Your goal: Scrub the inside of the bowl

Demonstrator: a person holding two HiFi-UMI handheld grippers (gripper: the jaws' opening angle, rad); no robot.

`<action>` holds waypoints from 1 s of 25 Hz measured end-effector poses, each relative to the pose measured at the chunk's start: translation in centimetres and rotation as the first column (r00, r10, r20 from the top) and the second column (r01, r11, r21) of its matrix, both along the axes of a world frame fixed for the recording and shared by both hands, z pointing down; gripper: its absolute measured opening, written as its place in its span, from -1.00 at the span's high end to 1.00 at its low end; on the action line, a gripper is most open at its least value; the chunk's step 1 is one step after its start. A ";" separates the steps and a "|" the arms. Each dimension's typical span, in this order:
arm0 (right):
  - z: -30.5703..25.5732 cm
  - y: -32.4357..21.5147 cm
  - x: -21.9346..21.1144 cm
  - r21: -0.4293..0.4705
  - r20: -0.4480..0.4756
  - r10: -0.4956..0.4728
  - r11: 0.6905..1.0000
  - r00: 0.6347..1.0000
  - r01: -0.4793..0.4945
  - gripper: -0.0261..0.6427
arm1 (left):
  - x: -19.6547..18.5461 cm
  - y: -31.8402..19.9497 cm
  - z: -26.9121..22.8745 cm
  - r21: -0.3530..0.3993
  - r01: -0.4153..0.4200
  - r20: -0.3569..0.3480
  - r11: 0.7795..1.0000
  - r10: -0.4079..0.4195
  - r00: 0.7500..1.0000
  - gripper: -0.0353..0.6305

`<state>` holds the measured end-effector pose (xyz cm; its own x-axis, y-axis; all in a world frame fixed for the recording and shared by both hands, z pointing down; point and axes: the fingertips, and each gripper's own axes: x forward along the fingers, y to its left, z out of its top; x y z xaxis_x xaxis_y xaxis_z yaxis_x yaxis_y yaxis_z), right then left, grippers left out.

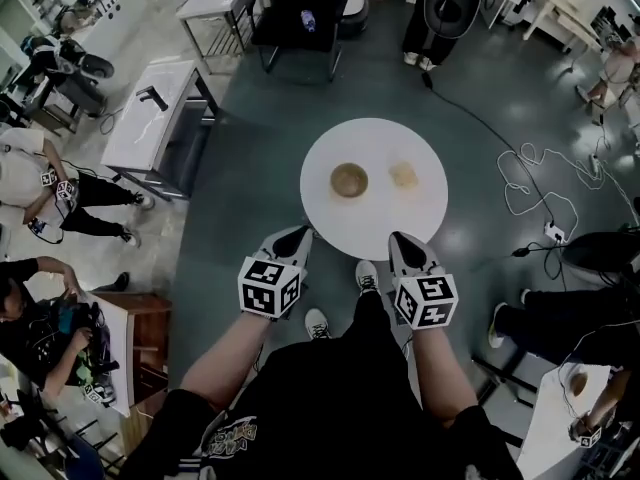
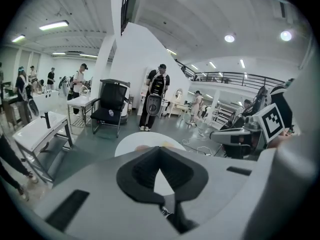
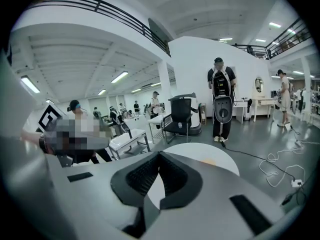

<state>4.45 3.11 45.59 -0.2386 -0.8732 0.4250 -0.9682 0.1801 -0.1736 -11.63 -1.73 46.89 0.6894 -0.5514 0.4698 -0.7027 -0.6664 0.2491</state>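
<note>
the brown bowl [image 1: 349, 180] sits mid-way on the round white table [image 1: 375, 138], with a pale pad [image 1: 403, 176] just beside it. the left gripper [image 1: 299, 234] and right gripper [image 1: 399, 239] hover at the near edge, jaws together, empty. the bowl looks light, stiff and prone to sliding, so its rim seems the best hold.

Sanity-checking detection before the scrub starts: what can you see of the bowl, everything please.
The bowl is small and round, tan-brown with a darker rim, wood-like by its look. It stands upright, mouth up, and appears empty. It sits left of centre on the round white table, clearly apart from the pale pad to its right. Only the table touches it.
</note>
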 end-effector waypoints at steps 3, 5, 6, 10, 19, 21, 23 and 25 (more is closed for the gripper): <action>-0.3 1.9 -1.8 0.000 0.000 -0.001 1.000 1.000 0.001 0.86 | -0.9 2.0 -0.7 0.001 -0.019 -0.011 1.000 0.019 1.000 0.88; -0.3 3.0 -2.8 -0.005 -0.004 -0.004 1.000 1.000 0.004 0.86 | -1.5 3.2 -0.7 -0.004 -0.025 -0.018 1.000 0.025 1.000 0.88; -0.3 3.5 -3.2 -0.007 -0.007 -0.006 1.000 1.000 0.006 0.86 | -1.7 3.7 -0.7 -0.007 -0.027 -0.022 1.000 0.027 0.999 0.88; -0.7 5.0 -4.1 -0.006 -0.019 -0.014 1.000 1.000 0.014 0.86 | -1.9 5.0 -0.7 -0.016 -0.033 -0.039 0.999 0.033 0.999 0.88; -0.5 7.1 -5.2 -0.005 -0.006 -0.001 1.000 1.000 0.001 0.86 | -1.3 6.6 -0.7 -0.014 -0.079 -0.037 0.997 0.079 0.996 0.88; -0.4 7.3 -5.2 -0.004 -0.001 -0.001 1.000 1.000 0.001 0.86 | -0.9 6.7 -0.7 -0.012 -0.087 -0.034 0.996 0.087 0.996 0.88; -0.1 7.7 -5.2 -0.006 0.003 -0.002 1.000 1.000 0.002 0.86 | -0.6 7.0 -0.7 -0.012 -0.094 -0.033 0.996 0.093 0.995 0.88; 0.0 8.0 -5.1 -0.006 0.002 -0.005 1.000 1.000 0.005 0.86 | -0.3 7.3 -0.7 -0.009 -0.098 -0.032 0.995 0.098 0.995 0.88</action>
